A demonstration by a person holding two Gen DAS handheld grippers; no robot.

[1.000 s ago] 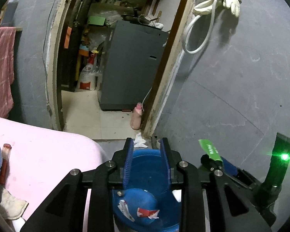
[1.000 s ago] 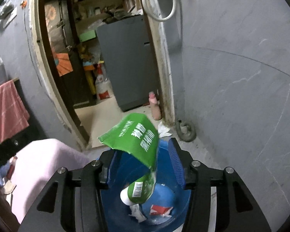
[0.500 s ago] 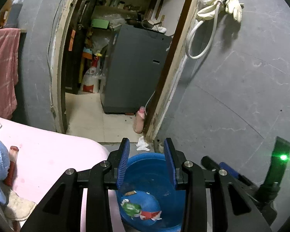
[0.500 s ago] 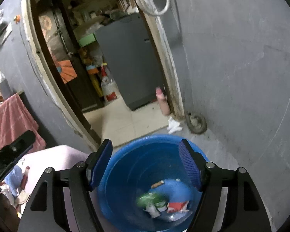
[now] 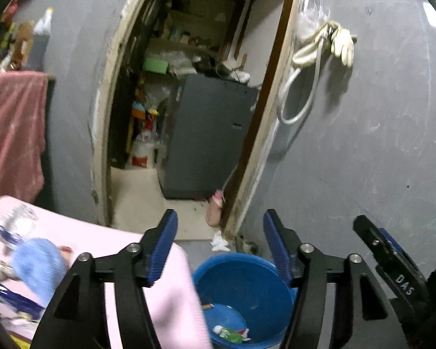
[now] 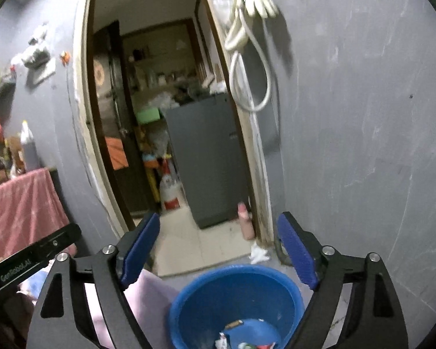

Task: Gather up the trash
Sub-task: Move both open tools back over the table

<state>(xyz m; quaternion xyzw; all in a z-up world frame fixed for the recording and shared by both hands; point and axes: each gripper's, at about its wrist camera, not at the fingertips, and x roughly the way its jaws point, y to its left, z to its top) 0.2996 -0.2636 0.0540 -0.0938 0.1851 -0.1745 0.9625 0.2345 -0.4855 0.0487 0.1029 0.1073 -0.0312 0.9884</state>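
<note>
A blue plastic bucket (image 5: 241, 279) (image 6: 218, 293) stands on the floor below both grippers, beside a pink-covered bed (image 5: 165, 299). Scraps of trash lie on its bottom, among them a green wrapper (image 5: 228, 333) and bits of paper (image 6: 222, 341). My left gripper (image 5: 221, 226) hangs above the bucket with its jaws opening and nothing between them. My right gripper (image 6: 218, 232) is also above the bucket, jaws opening wide and empty. The right gripper's body shows at the right edge of the left wrist view. A crumpled white tissue (image 5: 219, 241) (image 6: 258, 254) lies on the floor by the door frame.
A grey wall is on the right, with a hose and gloves (image 5: 338, 42) hung on it. An open doorway ahead leads to a grey appliance (image 5: 206, 136) and shelves. A pink bottle (image 6: 245, 224) stands by the frame. Blue cloth and small items (image 5: 35, 258) lie on the bed.
The green wrapper left the right gripper and fell into the bucket. Both grippers opened wider and rose, so the bucket sits lower in both views.
</note>
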